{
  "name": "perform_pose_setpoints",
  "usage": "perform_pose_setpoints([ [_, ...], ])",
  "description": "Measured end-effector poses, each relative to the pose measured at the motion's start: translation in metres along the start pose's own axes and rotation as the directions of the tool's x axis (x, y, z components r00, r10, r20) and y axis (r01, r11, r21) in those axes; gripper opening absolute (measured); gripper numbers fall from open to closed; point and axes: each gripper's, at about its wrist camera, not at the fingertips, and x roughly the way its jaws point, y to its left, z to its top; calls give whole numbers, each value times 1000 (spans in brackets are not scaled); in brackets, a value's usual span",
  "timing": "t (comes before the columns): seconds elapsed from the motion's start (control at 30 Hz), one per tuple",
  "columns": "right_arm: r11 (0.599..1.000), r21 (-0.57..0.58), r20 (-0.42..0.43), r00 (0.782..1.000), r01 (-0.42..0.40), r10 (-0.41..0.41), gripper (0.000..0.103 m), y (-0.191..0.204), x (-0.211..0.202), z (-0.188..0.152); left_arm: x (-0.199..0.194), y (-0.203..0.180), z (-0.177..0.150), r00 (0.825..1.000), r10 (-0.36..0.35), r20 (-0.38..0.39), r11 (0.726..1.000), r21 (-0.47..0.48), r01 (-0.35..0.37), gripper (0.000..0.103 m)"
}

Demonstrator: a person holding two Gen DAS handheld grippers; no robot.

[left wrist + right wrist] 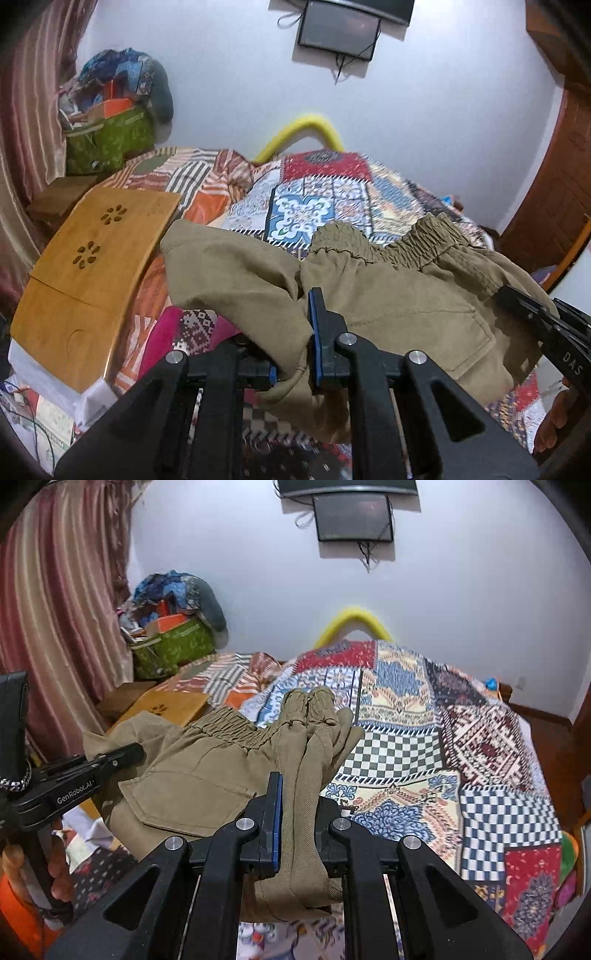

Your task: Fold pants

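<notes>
The khaki pants [391, 291] hang bunched above the patchwork bed, elastic waistband [413, 240] on the far side. My left gripper [295, 354] is shut on a fold of the pants near their left edge. My right gripper [299, 827] is shut on a thick gathered fold of the pants [207, 771], with cuffs [314, 705] sticking out past the fingers. The right gripper also shows at the right edge of the left wrist view [546, 325], and the left gripper shows at the left of the right wrist view [74, 779].
A patchwork quilt [443, 760] covers the bed. A wooden lap desk [85, 269] lies on the bed's left side. A green bag stuffed with clothes [110, 140] stands in the corner by a striped curtain [59, 620]. A yellow tube [306, 129] leans at the white wall.
</notes>
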Motion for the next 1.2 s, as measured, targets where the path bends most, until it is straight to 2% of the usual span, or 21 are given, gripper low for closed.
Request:
perform_pose_setpoints([
  [0.23,998,32,-81,995,61,-58,9,-5,63,-13,81,7,-12,995,58,-76,996,74,-53,13],
  [0.37,997,53,-184,982,61,-50,9,-9,96,-35,110,18,-32,987,83,-140,994,78,-72,13],
  [0.57,998,-3,-266,962,62,-60,11,-10,106,-58,112,30,-59,979,77,-189,994,85,-62,20],
  [0.7,998,-41,-317,947,40,-51,17,-10,105,-67,108,33,-66,974,75,-213,994,92,-56,31],
  [0.77,996,-83,-331,941,39,-65,20,-7,102,-72,104,37,-66,972,68,-225,996,80,-51,40],
  [0.83,992,-123,-337,938,42,-81,26,-5,99,-75,99,44,-66,968,79,-237,995,70,-65,59],
  [0.97,987,-151,-298,950,54,-98,28,-7,83,-72,84,55,-64,972,49,-230,998,45,-40,65],
  [1.03,990,-129,-261,962,53,-86,29,-10,74,-65,81,56,-61,973,54,-224,998,33,-48,69],
  [1.07,992,-114,-251,965,48,-75,34,-10,73,-61,82,56,-59,973,55,-226,998,22,-51,69],
  [1.1,994,-101,-247,967,41,-65,37,-11,72,-59,82,57,-58,972,49,-229,999,3,-49,69],
  [1.2,996,-84,-261,965,15,-37,37,-4,80,-59,87,59,-56,972,56,-229,997,-42,-67,69],
])
